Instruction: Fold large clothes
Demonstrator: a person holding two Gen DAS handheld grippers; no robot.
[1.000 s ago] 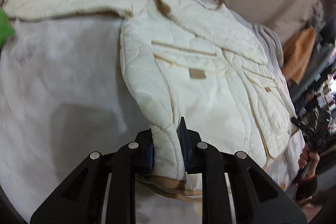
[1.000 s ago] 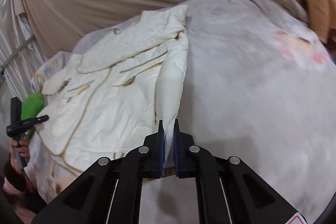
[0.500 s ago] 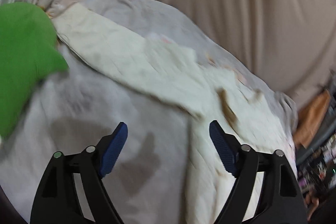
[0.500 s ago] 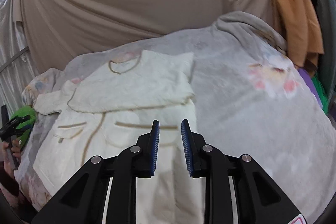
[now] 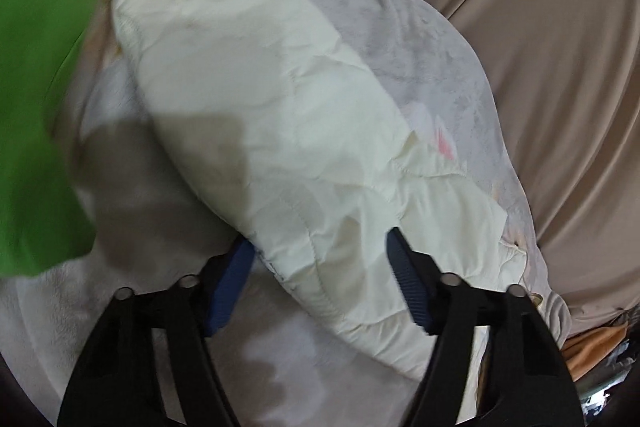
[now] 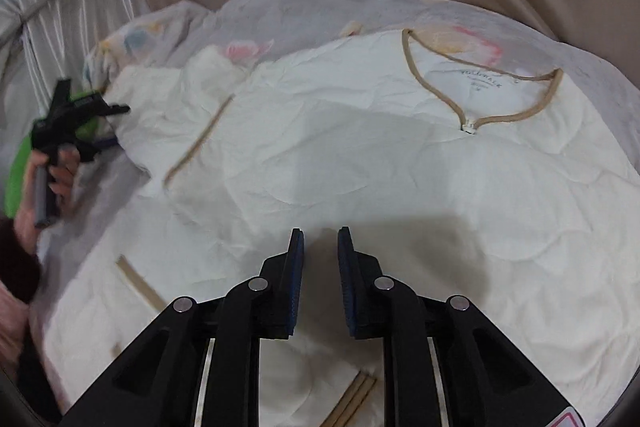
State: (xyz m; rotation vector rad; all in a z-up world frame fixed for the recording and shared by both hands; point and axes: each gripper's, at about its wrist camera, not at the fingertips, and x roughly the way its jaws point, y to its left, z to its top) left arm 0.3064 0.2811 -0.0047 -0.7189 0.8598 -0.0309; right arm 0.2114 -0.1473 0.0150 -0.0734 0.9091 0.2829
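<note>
Sleeve (image 5: 280,115) of a cream quilted jacket lies on the pale bedspread (image 5: 420,39), soft and puffy, its near end between the closing left gripper (image 5: 320,267), best pinched there. Right gripper (image 6: 320,251), narrowing with nothing between, hovers above the jacket body (image 6: 400,167).

Cream quilted cloth jacket (image 6: 400,163): matt, crinkled, stitched, tan fabric trim (image 6: 516,113). Pale grey bed blanket (image 5: 420,39) looks soft and fuzzy; beige backdrop cloth (image 5: 560,27) smooth, slight sheen. Black fingers (image 6: 296,275): matt plastic, ribbed blue pads, shiny metal pins.
</note>
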